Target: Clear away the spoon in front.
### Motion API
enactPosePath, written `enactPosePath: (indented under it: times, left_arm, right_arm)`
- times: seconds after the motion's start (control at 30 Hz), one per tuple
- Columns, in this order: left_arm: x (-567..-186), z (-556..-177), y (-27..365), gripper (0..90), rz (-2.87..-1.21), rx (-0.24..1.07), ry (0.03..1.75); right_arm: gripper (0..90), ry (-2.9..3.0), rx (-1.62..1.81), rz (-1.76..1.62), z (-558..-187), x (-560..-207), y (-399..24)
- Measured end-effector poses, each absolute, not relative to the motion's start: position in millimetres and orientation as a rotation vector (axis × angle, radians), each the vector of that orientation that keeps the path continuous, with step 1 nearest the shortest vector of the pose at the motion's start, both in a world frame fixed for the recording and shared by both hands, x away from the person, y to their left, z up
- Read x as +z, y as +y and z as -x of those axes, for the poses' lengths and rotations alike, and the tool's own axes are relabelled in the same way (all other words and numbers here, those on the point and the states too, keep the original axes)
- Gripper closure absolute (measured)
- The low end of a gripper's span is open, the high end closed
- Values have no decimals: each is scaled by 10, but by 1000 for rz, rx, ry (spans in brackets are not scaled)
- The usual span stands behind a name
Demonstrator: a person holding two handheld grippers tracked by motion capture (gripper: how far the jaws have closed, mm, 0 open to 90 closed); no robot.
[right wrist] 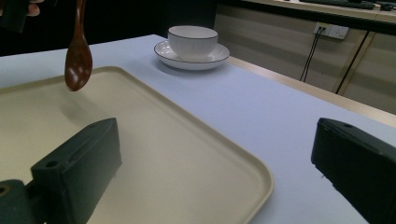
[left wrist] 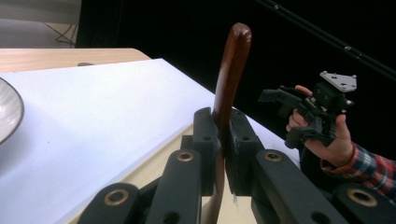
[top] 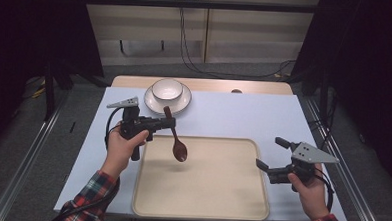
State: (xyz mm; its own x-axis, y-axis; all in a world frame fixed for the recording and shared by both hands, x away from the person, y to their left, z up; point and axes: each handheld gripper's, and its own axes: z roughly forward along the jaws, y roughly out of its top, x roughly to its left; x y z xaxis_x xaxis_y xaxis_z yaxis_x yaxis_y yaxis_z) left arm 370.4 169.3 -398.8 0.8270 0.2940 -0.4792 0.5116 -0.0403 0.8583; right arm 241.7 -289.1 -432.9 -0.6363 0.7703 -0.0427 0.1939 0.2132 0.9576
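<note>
The left gripper holds a brown wooden spoon by the upper part of its handle, its fingers pressed tight on either side of the shaft, as the left gripper view shows. The spoon hangs nearly upright, handle tip above the fingers and the dark bowl end pointing down, in the air over the far left part of the beige tray; a faint shadow on the tray below suggests it is not touching. So the pick-up looks done, and what seems left is the carry and the set-down, either onto the tray beneath or to the white bowl on its saucer at the far side of the counter; which one I cannot tell. The bowl stands near the spoon's handle but apart from it. The right gripper hovers at the tray's right edge with its fingers spread wide and nothing between them, well apart from the spoon, apparently waiting.
</note>
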Motion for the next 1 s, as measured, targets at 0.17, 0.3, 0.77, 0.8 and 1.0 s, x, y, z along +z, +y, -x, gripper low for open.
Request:
enactPosePath:
  times: [0.17, 0.3, 0.77, 0.8, 1.0]
  left_arm:
    - [-4035, -3638, 1681, 841, -1649, -198, 638]
    - [-4066, -3608, 1681, 841, -1647, -215, 639]
    - [-4126, -3493, 1641, 841, -1677, -258, 618]
    - [-4126, -3484, 1640, 841, -1680, -261, 618]
    - [-4134, -3425, 1633, 841, -1686, -276, 612]
  right_arm:
    - [12, 1971, 1444, -884, -2420, -4332, -2890]
    - [12, 1976, 1440, -880, -2422, -4334, -2888]
    - [12, 1970, 1427, -886, -2420, -4334, -2884]
    - [13, 1970, 1429, -887, -2420, -4334, -2881]
    - [12, 1982, 1434, -878, -2427, -4340, -2875]
